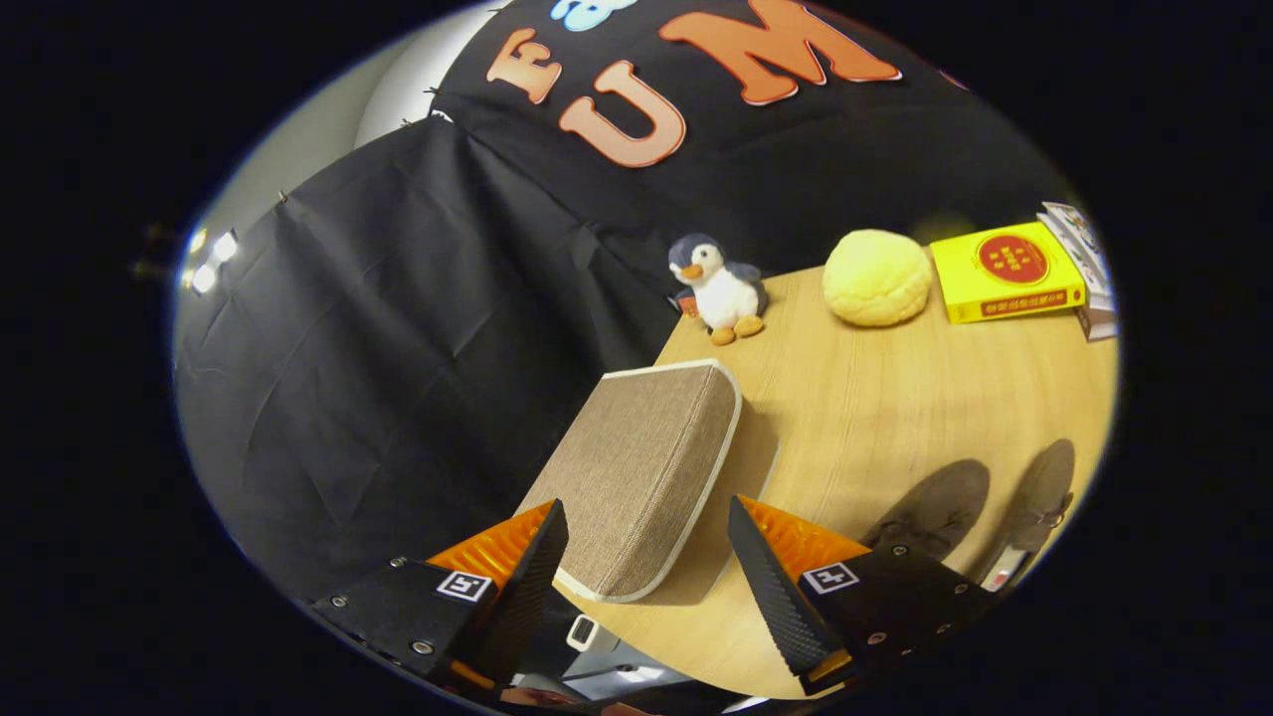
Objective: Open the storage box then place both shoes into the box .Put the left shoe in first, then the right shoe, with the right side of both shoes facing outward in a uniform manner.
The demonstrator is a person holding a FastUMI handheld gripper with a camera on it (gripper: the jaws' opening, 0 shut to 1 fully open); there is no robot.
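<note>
The tool [646, 557] is hovering released, fingers spread either side of the closed storage box [641, 472], which is lying on the desk [895, 398] directly ahead, long axis running away. Both shoes [935, 512] are waiting to the right.

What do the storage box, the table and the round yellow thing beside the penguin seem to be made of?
Storage box, just ahead of the open gripper: woven, linen-like fabric, matte, with pale piping along the edges. Table: wood or wood-look laminate, smooth; straight grain lines show. Round yellow thing: probably soft foam or plush, judging by its dimpled, matte surface; uncertain.
</note>
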